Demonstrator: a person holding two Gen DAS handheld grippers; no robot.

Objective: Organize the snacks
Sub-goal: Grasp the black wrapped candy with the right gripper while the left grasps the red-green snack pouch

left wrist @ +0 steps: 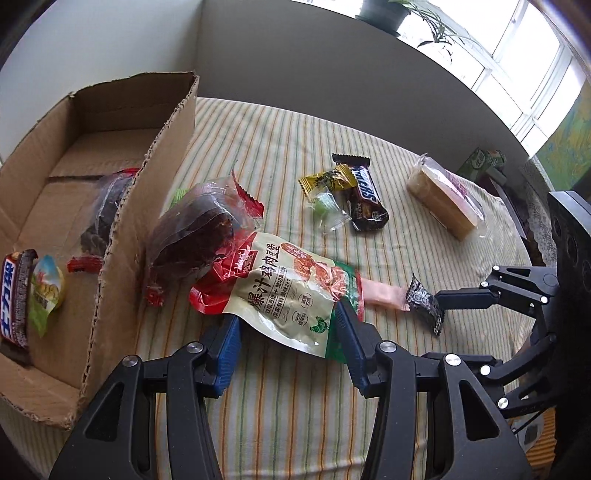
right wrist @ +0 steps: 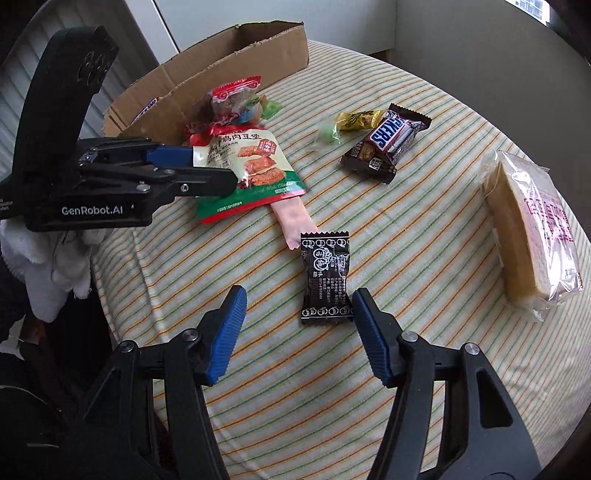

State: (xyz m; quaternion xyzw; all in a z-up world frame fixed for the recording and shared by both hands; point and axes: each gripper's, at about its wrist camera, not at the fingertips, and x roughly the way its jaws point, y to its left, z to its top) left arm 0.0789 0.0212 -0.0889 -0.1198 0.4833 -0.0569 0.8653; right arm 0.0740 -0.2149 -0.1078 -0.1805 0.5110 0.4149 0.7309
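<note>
Snacks, loose on a round table with a striped cloth, some already in a cardboard box at its edge. We note the left gripper with its blue pads either side of the near end of a chicken snack pouch; whether they press it we cannot tell. The right gripper stands partly open around the bottom of a small black packet, one pad near the wrapper's edge, the other clear of it.

Beyond these we list a pink stick under the pouch, a red-wrapped dark cake against the box wall, a chocolate bar, a yellow sweet, a green sweet and a wrapped sponge cake slab nearer the right rim.

Inside the box: another dark cake, a chocolate bar, a small green packet.

Room: pale walls, a bright window with potted plants on the sill, white cloth beside the table.
</note>
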